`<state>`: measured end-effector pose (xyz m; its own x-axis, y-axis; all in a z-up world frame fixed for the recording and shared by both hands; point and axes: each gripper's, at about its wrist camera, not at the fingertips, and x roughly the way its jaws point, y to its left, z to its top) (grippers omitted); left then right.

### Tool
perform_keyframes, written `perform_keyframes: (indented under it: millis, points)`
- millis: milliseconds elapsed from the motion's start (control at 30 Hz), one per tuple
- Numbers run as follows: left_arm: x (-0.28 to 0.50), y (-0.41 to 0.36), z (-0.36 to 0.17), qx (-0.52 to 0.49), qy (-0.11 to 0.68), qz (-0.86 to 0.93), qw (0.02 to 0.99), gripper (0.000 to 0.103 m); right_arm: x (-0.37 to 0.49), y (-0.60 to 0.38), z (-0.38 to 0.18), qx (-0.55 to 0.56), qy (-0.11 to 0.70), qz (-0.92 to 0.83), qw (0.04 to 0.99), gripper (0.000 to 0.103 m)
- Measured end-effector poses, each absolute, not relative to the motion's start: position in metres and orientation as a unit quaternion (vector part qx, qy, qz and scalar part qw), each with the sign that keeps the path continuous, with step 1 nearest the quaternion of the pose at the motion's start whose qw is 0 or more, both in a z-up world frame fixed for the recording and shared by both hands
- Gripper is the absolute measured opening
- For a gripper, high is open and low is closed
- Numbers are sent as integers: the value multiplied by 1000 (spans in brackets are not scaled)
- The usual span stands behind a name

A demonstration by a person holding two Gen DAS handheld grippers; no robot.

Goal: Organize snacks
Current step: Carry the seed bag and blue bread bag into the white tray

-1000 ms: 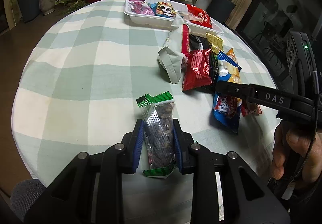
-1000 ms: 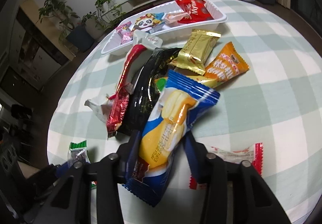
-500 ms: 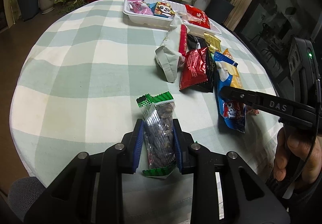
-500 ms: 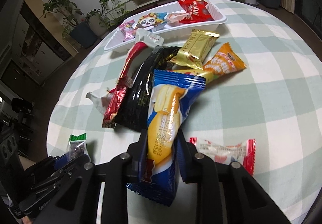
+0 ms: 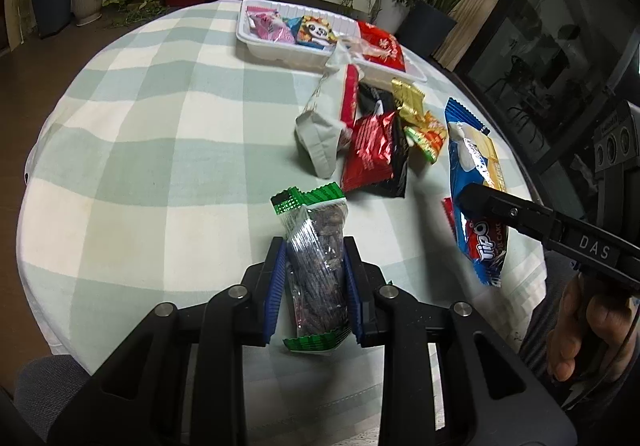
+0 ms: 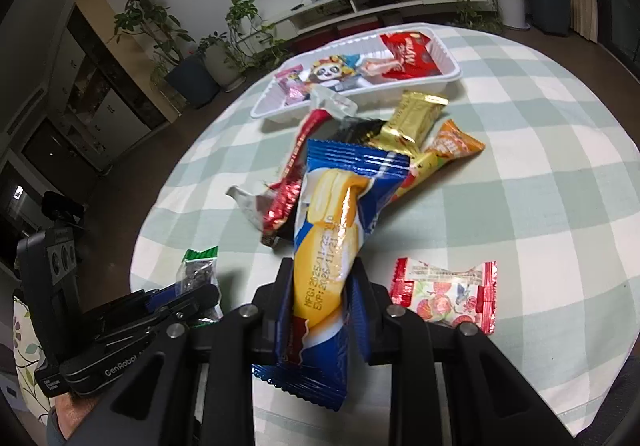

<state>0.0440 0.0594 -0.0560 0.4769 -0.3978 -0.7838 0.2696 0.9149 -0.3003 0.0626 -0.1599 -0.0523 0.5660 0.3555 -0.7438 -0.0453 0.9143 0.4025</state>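
Note:
My left gripper (image 5: 316, 266) is shut on a clear packet of dark snacks with green ends (image 5: 318, 242), just above the checked tablecloth (image 5: 160, 149). My right gripper (image 6: 320, 286) is shut on a blue and yellow cake packet (image 6: 336, 213), lifted off the table; the same packet (image 5: 478, 181) hangs at the right of the left wrist view. A white tray (image 6: 448, 79) at the far side holds a panda packet (image 6: 328, 71), a pink one and a red one. Between tray and grippers lies a pile of red, black, gold and orange packets (image 5: 376, 137).
A red-ended strawberry sweet packet (image 6: 444, 292) lies on the cloth right of my right gripper. A person's hand (image 5: 580, 326) holds the right gripper's handle. Potted plants and a low TV shelf stand beyond the round table's far edge.
My right gripper closed on the blue and yellow packet and lifted it off the pile, uncovering the strawberry packet. The left gripper kept still with its green-ended packet.

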Motion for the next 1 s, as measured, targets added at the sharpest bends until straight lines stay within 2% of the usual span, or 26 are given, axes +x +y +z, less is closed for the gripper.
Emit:
perform_keyframes:
  millis: [567, 1000]
  points:
    - [99, 84, -4, -91, 433, -186, 877, 25, 91, -240, -17, 178, 407, 55, 894, 28]
    - [216, 48, 80, -21, 378, -197, 904, 25, 170, -248, 71, 110, 304, 81, 943, 28]
